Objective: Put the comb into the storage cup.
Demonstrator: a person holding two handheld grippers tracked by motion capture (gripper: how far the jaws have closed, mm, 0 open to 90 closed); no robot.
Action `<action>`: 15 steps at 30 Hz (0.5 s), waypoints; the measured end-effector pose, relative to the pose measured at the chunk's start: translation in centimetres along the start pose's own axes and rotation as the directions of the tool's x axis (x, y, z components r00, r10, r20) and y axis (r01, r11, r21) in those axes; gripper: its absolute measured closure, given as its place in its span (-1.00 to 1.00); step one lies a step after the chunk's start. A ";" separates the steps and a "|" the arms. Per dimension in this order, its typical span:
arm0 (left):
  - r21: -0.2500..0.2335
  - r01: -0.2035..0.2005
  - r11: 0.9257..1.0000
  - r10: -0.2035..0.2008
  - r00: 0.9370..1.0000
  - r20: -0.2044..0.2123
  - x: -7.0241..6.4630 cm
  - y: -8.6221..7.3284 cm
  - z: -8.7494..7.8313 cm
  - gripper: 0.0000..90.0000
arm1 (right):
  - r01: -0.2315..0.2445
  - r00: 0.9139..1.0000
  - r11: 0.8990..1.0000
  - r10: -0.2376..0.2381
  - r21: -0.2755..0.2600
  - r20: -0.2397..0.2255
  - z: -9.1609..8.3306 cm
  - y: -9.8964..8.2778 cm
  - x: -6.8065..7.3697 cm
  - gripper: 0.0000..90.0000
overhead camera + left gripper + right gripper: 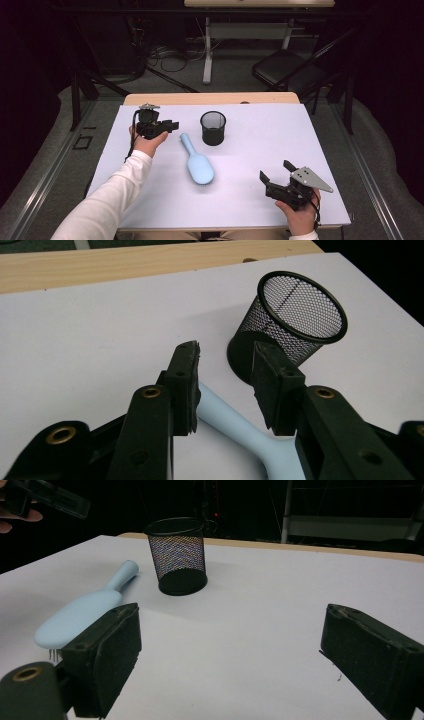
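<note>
High view: looks down and forward from above the near edge of the table [280,130], far enough to take in the whole top and the floor beyond the mesh cup [213,128].
Left gripper view: rides low and close, just short of the mesh cup [295,322], facing it over the handle of the hairbrush [235,422] between its own jaws.
Right gripper view: sits near the tabletop, well back from the mesh cup [177,555], looking level across toward it and the dark room behind.
Shared: all three take in the mesh cup and the hairbrush [85,611] beside it; the right gripper view also catches the left gripper [55,500] beyond the cup's left.
</note>
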State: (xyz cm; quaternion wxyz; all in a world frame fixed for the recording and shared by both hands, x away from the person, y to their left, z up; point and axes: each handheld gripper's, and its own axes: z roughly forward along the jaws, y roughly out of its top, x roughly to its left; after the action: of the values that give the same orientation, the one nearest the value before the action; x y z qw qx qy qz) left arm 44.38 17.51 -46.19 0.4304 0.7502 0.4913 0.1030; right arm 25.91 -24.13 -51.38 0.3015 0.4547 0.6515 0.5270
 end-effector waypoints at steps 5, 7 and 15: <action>0.010 0.019 1.000 -0.019 1.000 0.010 0.0 -0.1 0.7 0.52 | -0.001 1.000 1.000 0.001 0.003 -0.001 0.1 0.0 -0.1 -0.80; 0.022 0.014 1.000 -0.014 1.000 0.014 -0.1 -0.1 1.1 0.55 | -0.001 1.000 1.000 0.001 0.002 -0.002 0.1 0.0 -0.1 -0.80; 0.062 0.025 0.998 -0.025 1.000 -0.003 -0.7 -0.4 2.7 0.73 | -0.004 1.000 1.000 0.004 0.007 -0.004 0.1 -0.1 -0.2 -0.79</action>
State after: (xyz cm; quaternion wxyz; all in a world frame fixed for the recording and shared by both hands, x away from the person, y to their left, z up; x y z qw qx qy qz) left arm 45.34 15.47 -47.98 0.4076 0.7568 0.5042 0.0833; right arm 26.09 -24.25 -51.49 0.2976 0.4559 0.6531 0.5263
